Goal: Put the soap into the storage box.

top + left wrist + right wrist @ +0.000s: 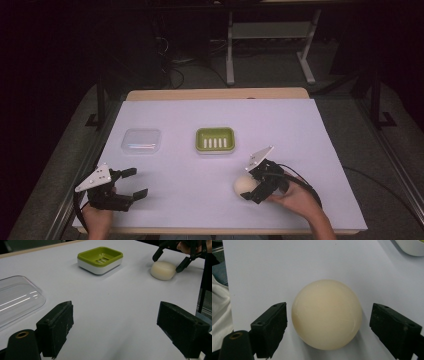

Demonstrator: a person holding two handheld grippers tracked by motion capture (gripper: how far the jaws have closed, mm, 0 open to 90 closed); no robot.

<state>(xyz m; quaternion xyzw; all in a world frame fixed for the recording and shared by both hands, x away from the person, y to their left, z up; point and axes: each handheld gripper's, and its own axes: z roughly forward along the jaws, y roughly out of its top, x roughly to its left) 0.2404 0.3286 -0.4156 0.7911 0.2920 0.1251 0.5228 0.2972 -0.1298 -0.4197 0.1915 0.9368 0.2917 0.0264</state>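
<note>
The table (300, 125), covered in a white sheet with a strip of wood showing along its far edge, carries everything else. On it, toward the person's left and farther from the near edge, lies a clear plastic lid (141, 140), flat and see-through; in the left gripper view it (17, 298) sits just beyond the left jaw. Near the middle of the table, well apart from the lid, stands a green soap dish (215, 139) with a white base and a row of slots in its floor, seen again in the left gripper view (100, 259). The left hand-held gripper (135, 182) hangs over the near left corner of the table, its jaws spread wide with bare table between them. The right hand-held gripper (256, 184) is at the near right, held in the person's right hand (295, 200), with its jaws apart on either side of the soap; a narrow gap shows between each pad and the bar in the right gripper view, so it is not clamped. The cream soap bar (245, 185), round and smooth, rests on the table between those jaws (327, 313), nearer the person than the soap dish and to its right; the left gripper view shows it (163, 270) lying flat with the far gripper's tips beside it.
</note>
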